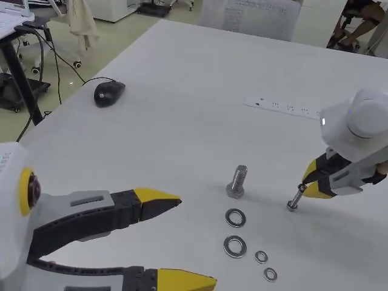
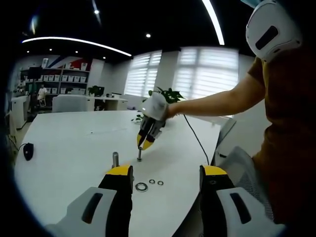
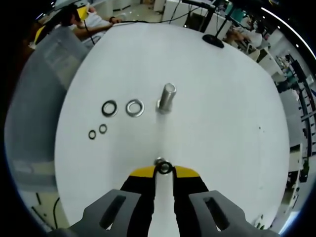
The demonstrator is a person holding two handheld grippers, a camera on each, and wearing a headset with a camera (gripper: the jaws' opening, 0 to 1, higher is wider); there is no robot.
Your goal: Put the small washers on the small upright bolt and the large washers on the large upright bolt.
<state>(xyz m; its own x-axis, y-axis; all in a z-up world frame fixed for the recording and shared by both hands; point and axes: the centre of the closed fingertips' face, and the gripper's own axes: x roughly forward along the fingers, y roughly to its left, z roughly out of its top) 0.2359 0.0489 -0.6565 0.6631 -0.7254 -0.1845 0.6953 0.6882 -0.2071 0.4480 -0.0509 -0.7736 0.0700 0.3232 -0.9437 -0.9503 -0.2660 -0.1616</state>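
1. While nothing sits between them, the yellow-tipped fingers [image 2: 120,174] of the left gripper [image 2: 167,172] are spread wide. This gripper is nearest the person, over the near part of the white worktop [image 1: 182,121].
2. Just beyond it, two small silver washers [image 1: 261,257] lie flat and close together at the near right of the group.
3. Left of those, two large silver washers [image 1: 235,217] lie flat, one behind the other with a small gap between. All four washers lie loose on the worktop.
4. Behind the farther large washer stands the large silver hex bolt [image 1: 237,180], head down and threaded shaft up. It is just beside that washer, and its shaft is bare.
5. To its right, near but apart, stands the small silver bolt [image 1: 295,200], its head on the worktop.
6. The right gripper [image 3: 164,173] reaches in from the right with its fingers clenched on the top end of the small silver bolt. In the right gripper view the yellow tips pinch the bolt's tip from both sides. In the left gripper view the person's arm holds this gripper above the bolt.
7. Farther back, a white power strip [image 1: 282,107] lies flat beyond the right gripper.
8. A black computer mouse [image 1: 109,93] with its cable sits near the far left edge of the worktop.
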